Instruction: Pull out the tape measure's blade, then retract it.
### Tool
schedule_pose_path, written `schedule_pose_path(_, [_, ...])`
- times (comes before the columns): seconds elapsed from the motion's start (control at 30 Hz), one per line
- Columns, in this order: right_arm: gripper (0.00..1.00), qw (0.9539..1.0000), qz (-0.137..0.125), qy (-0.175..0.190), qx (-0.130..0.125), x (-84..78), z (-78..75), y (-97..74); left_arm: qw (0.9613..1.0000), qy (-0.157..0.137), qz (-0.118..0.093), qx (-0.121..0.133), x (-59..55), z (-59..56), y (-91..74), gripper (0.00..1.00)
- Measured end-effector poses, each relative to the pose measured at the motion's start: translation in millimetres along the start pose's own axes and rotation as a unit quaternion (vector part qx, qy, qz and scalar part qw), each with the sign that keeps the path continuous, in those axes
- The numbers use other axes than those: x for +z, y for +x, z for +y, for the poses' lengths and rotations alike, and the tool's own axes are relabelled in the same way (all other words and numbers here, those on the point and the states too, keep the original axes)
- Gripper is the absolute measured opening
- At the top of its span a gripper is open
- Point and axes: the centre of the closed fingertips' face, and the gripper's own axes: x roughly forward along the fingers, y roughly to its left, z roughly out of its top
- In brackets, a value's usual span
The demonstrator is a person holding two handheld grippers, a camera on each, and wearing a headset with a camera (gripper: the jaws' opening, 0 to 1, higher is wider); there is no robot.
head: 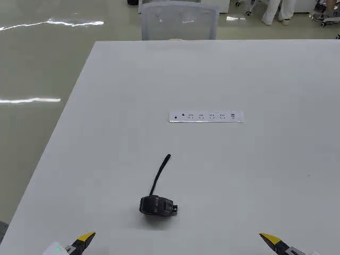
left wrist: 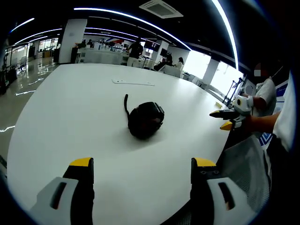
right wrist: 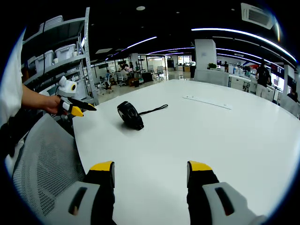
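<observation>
A black tape measure (head: 157, 206) with a black wrist strap (head: 161, 172) lies on the white table (head: 212, 79), near its front edge. The blade is inside the case. My left gripper (head: 84, 241) hovers at the lower left, open, with the tape measure (left wrist: 146, 119) a short way ahead of its yellow-tipped jaws. My right gripper (head: 271, 240) is at the lower right, open and holding nothing; the tape measure (right wrist: 130, 114) lies ahead and to its left. The left gripper (right wrist: 79, 109) shows at the left of the right gripper view, the right gripper (left wrist: 225, 119) at the right of the left gripper view.
A white power strip (head: 206, 117) lies flat on the table beyond the tape measure. A grey chair (head: 179, 20) stands at the far edge. A mesh chair back (right wrist: 44, 164) is close by me. Shelving and people are in the background.
</observation>
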Motion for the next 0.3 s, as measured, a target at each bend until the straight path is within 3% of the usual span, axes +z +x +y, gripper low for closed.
schedule_pose_path(0.3, [0.64,1.0000,0.001,0.003,0.000,-1.2,1.3,-0.8,1.0000,-0.003,-0.001,0.002,-0.3,2.0,-1.3,0.84])
